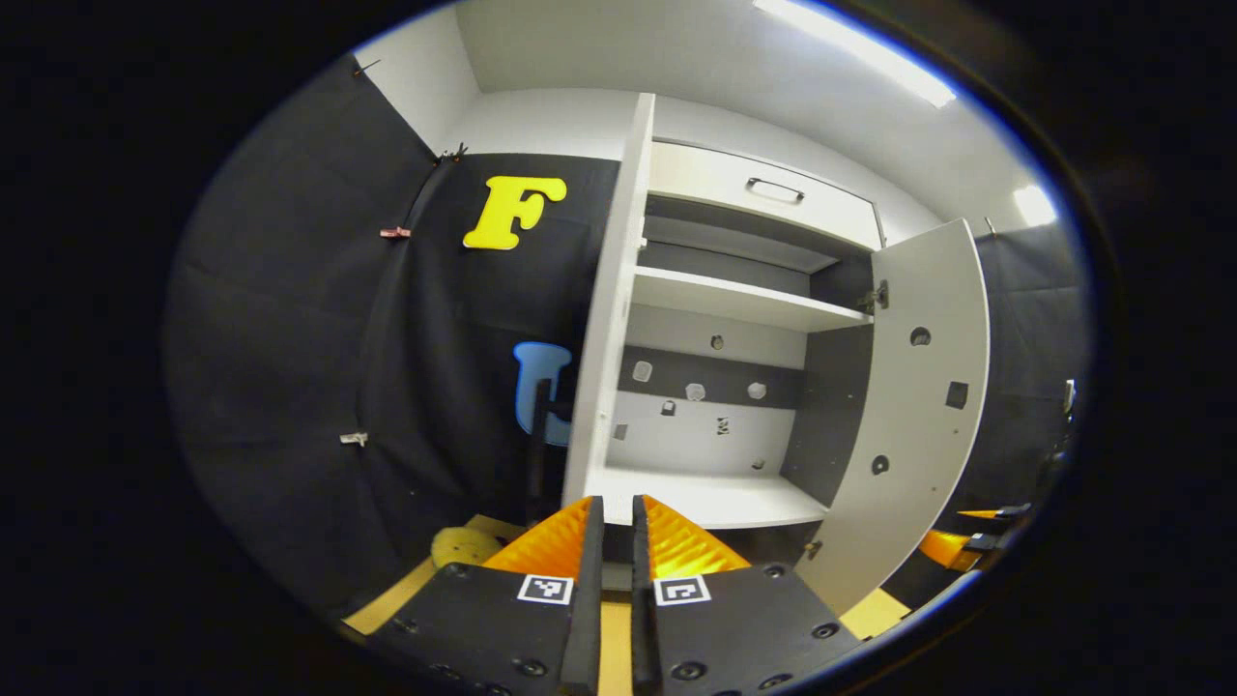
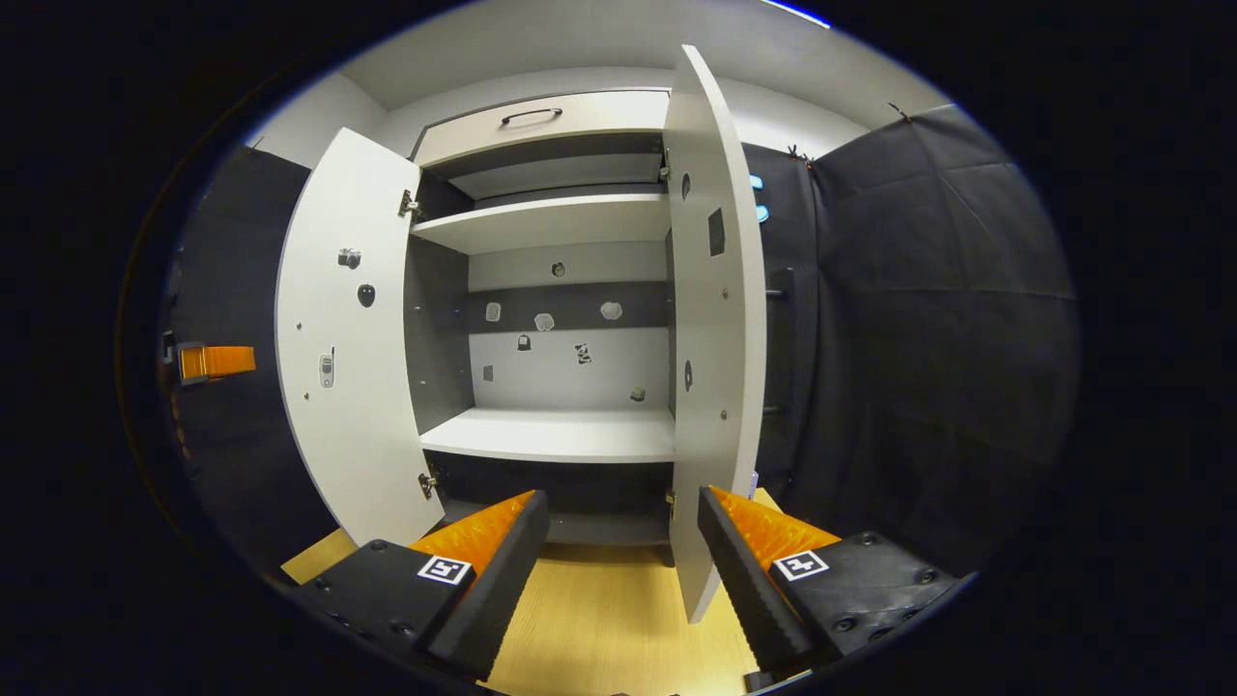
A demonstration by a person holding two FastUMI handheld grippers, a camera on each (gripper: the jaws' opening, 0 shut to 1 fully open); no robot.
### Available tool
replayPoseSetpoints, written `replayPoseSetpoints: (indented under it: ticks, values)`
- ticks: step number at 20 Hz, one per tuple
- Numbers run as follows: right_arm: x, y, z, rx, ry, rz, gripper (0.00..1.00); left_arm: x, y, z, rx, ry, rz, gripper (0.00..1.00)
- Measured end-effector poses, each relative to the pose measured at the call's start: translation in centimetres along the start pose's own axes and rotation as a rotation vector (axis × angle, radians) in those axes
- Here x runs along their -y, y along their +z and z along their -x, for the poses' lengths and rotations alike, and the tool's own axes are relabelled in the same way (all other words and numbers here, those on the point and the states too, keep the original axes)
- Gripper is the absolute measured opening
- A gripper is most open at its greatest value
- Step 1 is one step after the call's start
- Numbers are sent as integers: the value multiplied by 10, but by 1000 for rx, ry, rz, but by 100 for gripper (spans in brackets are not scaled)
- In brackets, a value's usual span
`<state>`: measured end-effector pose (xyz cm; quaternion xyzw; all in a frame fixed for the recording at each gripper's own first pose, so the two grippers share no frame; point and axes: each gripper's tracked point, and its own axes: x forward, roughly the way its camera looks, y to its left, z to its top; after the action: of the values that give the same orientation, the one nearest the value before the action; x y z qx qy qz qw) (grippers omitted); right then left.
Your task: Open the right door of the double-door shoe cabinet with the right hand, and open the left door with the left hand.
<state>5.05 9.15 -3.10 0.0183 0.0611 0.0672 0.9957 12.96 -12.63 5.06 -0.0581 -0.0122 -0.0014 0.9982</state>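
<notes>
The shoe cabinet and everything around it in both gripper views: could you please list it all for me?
Shoe cabinet: one, white with dark inner panels, centre.
Left door: one, white, swung open.
Right door: one, white, swung open, edge toward the right gripper view.
Shelves: two, white, bare.
Drawer: one, white, dark handle, above the shelves.
Floor: light wood.
Left hand-held gripper: nearly closed, holding nothing.
Right hand-held gripper: open, by the right door's lower edge.
</notes>
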Motion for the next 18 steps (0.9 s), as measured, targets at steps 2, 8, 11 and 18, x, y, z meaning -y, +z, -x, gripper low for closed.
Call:
replayPoseSetpoints:
  ticks: [2,8,11,18]
  values:
    - [7,4,1,10,21,0,97,26,-16,0,-21,-6,-2,29]
    - [24,26,-2,60,83,-33,97,85,-40,9,-36,31,-79,82]
    - [29,30,-3,73,102,-35,97,101,-45,17,-25,59,-97,94]
    - [16,25,-1,58,126,-33,96,116,-48,33,-13,25,-155,95]
